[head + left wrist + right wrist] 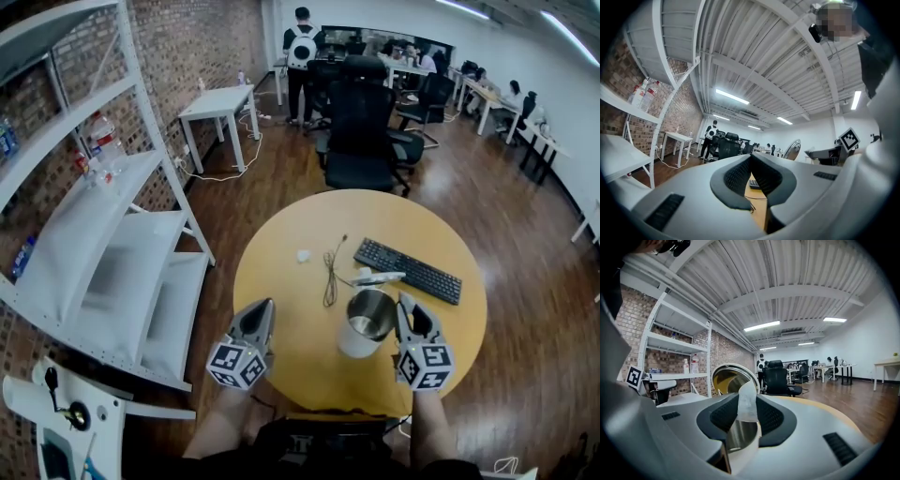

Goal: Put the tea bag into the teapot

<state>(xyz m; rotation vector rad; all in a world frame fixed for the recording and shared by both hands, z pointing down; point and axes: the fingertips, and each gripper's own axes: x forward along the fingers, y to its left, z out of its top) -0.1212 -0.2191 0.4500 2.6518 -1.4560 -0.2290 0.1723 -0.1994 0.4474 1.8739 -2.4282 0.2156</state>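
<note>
A steel teapot [366,323] with a white base is near the front of the round yellow table [281,281], its open mouth facing up and away. My right gripper [403,306] is shut on the teapot's white handle [748,404]. In the right gripper view the pot's open rim [732,378] shows just past the jaws. A small white tea bag [304,255] lies on the table, farther back and left of the pot. My left gripper [265,309] hovers over the table's front left, its jaws shut with nothing between them [751,171].
Behind the teapot lie a black keyboard [408,270], a thin black cable [330,272] and a small white object [378,277]. White shelving [112,253] stands at the left. A black office chair [361,141] is beyond the table, with people at desks far back.
</note>
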